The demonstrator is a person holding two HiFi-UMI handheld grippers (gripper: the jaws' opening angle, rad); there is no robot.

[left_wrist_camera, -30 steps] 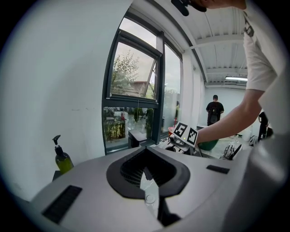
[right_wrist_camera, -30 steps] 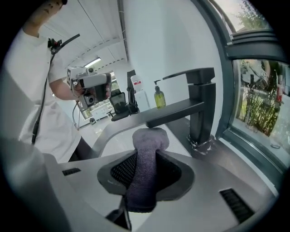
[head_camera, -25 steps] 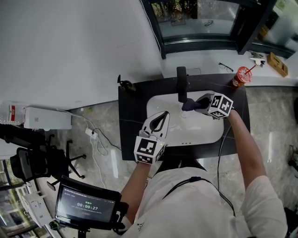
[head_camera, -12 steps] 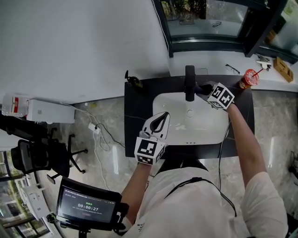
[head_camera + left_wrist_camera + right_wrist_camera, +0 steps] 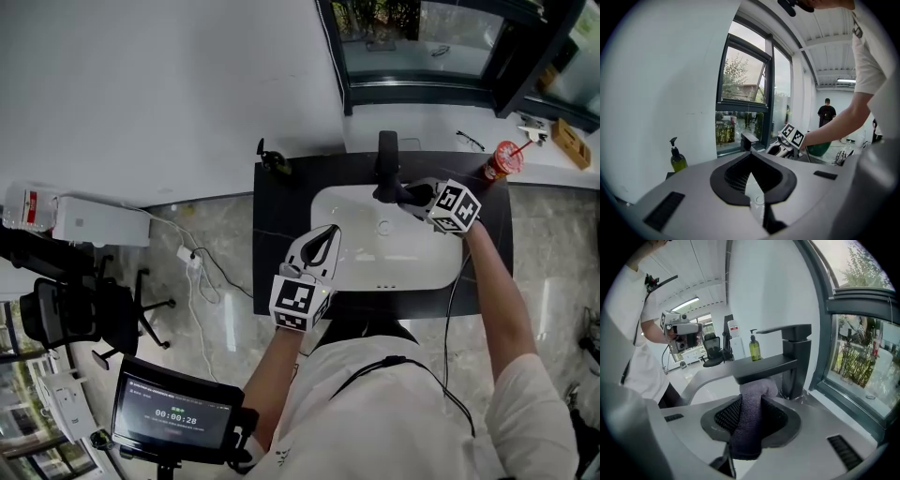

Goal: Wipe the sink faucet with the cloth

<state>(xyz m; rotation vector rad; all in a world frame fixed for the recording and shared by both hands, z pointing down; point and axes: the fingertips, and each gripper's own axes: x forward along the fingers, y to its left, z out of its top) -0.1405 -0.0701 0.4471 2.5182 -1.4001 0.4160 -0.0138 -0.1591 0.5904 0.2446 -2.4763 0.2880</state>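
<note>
A black faucet (image 5: 387, 161) stands at the back of the white sink (image 5: 375, 267), set in a dark counter. My right gripper (image 5: 405, 196) is shut on a dark grey cloth (image 5: 392, 195) at the right side of the spout. In the right gripper view the cloth (image 5: 747, 427) stands up between the pads, its top against the underside of the spout (image 5: 764, 369). My left gripper (image 5: 330, 232) hovers over the sink's front left, fingertips together, with nothing in it (image 5: 751, 159).
A green soap bottle (image 5: 272, 161) stands at the counter's back left corner. A red cup (image 5: 502, 159) and a pair of glasses (image 5: 472, 139) lie on the white ledge to the right. A window runs behind the faucet. A screen (image 5: 178, 412) and a chair (image 5: 66, 314) stand to the left.
My right gripper carried the cloth from the spout's end up along the spout toward the faucet body, then a little back. The left gripper stayed over the sink.
</note>
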